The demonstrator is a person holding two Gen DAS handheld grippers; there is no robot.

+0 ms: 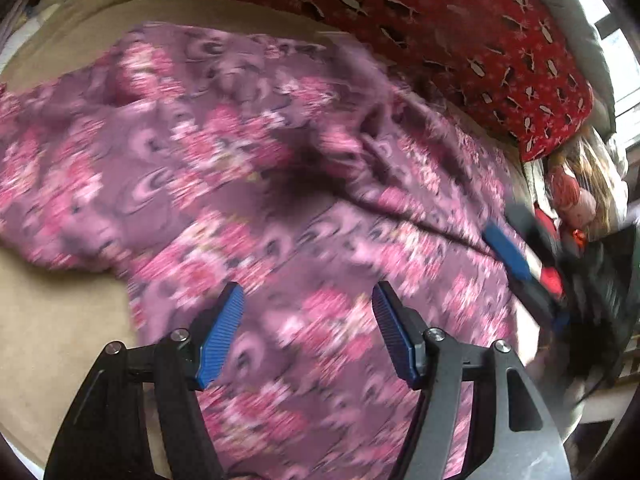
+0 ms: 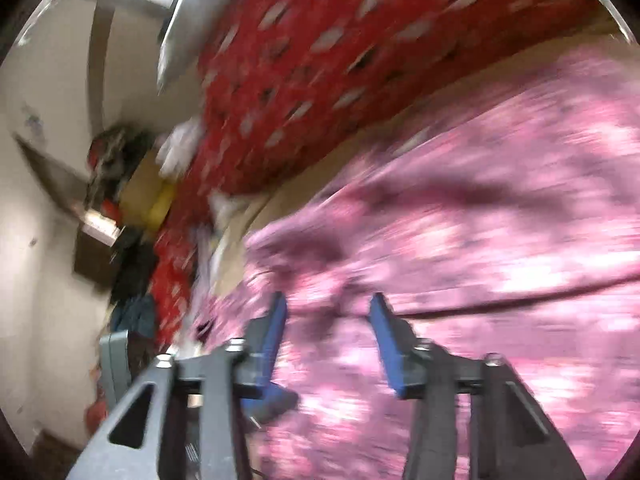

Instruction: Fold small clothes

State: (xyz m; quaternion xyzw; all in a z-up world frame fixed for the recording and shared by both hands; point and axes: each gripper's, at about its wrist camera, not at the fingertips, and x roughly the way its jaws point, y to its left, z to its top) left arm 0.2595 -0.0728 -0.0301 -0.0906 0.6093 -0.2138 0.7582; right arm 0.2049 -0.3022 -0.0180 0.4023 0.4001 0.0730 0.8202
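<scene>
A purple garment with a pink flower print (image 1: 240, 160) lies spread and rumpled on a beige bed sheet (image 1: 60, 320). My left gripper (image 1: 308, 286) hovers over its near part, open, with nothing between the blue pads. At the garment's right edge my right gripper (image 1: 532, 280) shows as a blur in the left wrist view. Seen from the right wrist, the right gripper (image 2: 329, 298) is open over the same garment (image 2: 480, 220), and no cloth is pinched between its pads. Both views are motion-blurred.
A red patterned pillow or blanket (image 1: 480, 40) (image 2: 300, 60) runs along the far side of the bed. Piled clothes and toys (image 1: 572, 196) crowd the right end. A pale wall with a cluttered shelf (image 2: 100, 232) stands beyond.
</scene>
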